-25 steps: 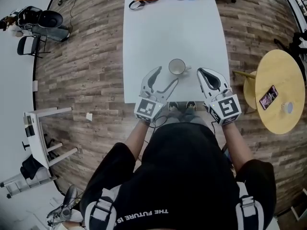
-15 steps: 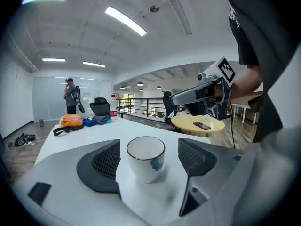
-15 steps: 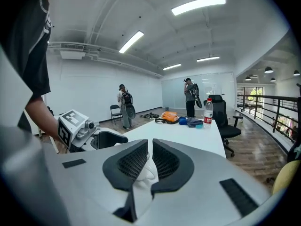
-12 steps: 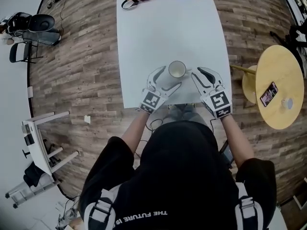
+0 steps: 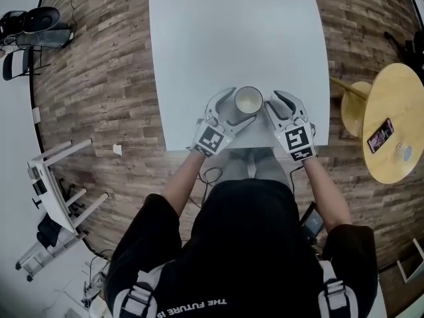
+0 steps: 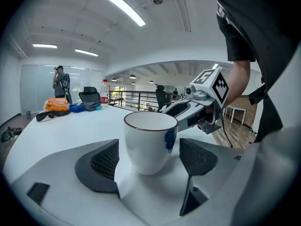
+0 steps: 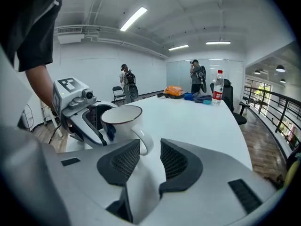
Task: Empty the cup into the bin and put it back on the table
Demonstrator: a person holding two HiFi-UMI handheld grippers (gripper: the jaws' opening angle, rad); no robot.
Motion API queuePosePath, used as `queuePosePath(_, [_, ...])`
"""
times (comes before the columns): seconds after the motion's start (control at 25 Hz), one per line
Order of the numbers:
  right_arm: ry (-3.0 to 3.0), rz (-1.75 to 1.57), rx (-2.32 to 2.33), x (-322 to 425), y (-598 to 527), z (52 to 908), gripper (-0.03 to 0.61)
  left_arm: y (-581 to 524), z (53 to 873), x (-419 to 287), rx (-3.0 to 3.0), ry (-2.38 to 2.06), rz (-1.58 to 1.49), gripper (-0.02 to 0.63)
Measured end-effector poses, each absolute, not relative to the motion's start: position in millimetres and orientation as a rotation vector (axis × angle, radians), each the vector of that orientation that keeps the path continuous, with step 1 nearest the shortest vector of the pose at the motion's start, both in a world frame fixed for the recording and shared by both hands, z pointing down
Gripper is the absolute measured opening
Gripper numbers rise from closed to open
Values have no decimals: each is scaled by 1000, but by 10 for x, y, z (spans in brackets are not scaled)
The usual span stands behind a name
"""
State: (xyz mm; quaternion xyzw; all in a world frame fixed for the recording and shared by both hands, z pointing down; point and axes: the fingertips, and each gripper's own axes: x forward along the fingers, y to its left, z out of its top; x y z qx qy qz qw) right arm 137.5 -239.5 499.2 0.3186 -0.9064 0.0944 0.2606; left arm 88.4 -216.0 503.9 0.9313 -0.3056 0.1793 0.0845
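Opening: left gripper jaws just spread, flanking white ceramic cup, no contact.
Right gripper: jaws also just parted, handle ahead, cup's 3 o'clock.
Implication: grasp pending.

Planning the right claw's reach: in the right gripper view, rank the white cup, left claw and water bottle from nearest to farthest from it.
1. white cup: just ahead; handle at the right claw's tips, nothing between its just-opening jaws.
2. left claw: behind-left, jaws just opening round the cup.
3. water bottle: far end of the table, right.
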Motion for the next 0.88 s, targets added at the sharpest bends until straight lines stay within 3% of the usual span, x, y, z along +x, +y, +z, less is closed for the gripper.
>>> queuePosePath(0.48, [-2500,201,808,1200,-2482,5112,121,-2299,5102,1023,2789,-854,504,387])
queuePosePath(0.88, [-2516,193,949,1124,-2571,5075,67,-2357,5106,972,2772,-893,498,387])
